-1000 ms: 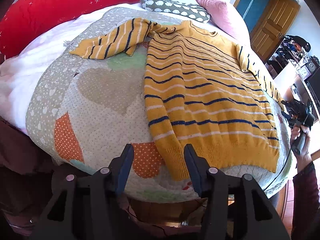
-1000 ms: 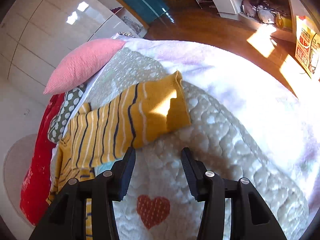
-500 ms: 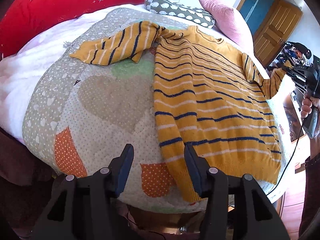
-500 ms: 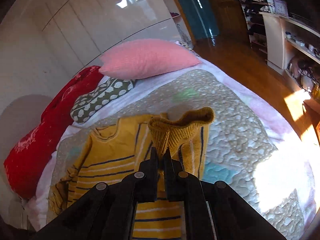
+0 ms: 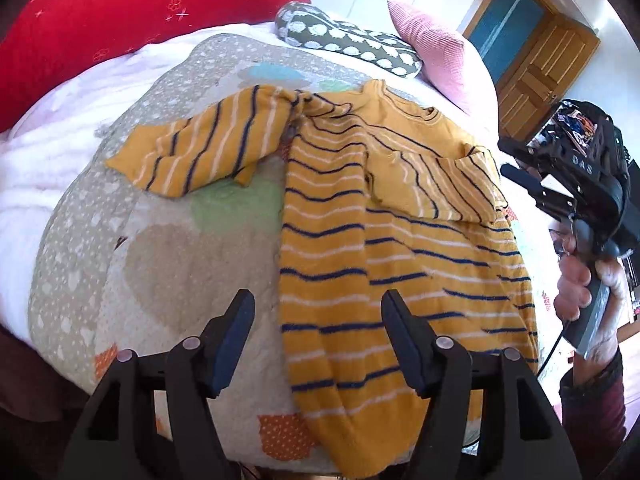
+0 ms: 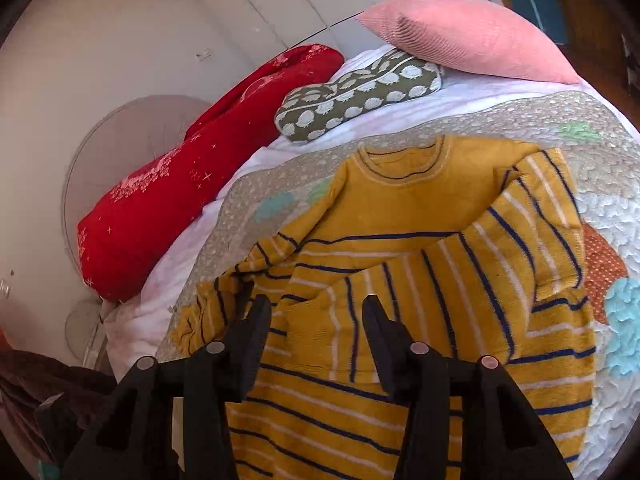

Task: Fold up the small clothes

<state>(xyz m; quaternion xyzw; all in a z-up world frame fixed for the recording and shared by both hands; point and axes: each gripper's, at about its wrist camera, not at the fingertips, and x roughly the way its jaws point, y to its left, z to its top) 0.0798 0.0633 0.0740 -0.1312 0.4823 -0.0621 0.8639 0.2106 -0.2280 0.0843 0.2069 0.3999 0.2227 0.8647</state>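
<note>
Both tongs, left and right, gape empty above the striped sweater spread ahead on the bed quilt, its folded sleeve just beyond the right pair.

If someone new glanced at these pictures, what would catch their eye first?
First the yellow striped sweater spread across the quilt, one sleeve folded over its chest. Behind it a red bolster and a pink pillow lie at the bed's head. The left gripper and right gripper are open.

A bed carries a quilted patchwork blanket at frame centre, with a yellow striped sweater spread flat on it. Along the top lie a red bolster, a spotted cushion and a pink pillow.
</note>
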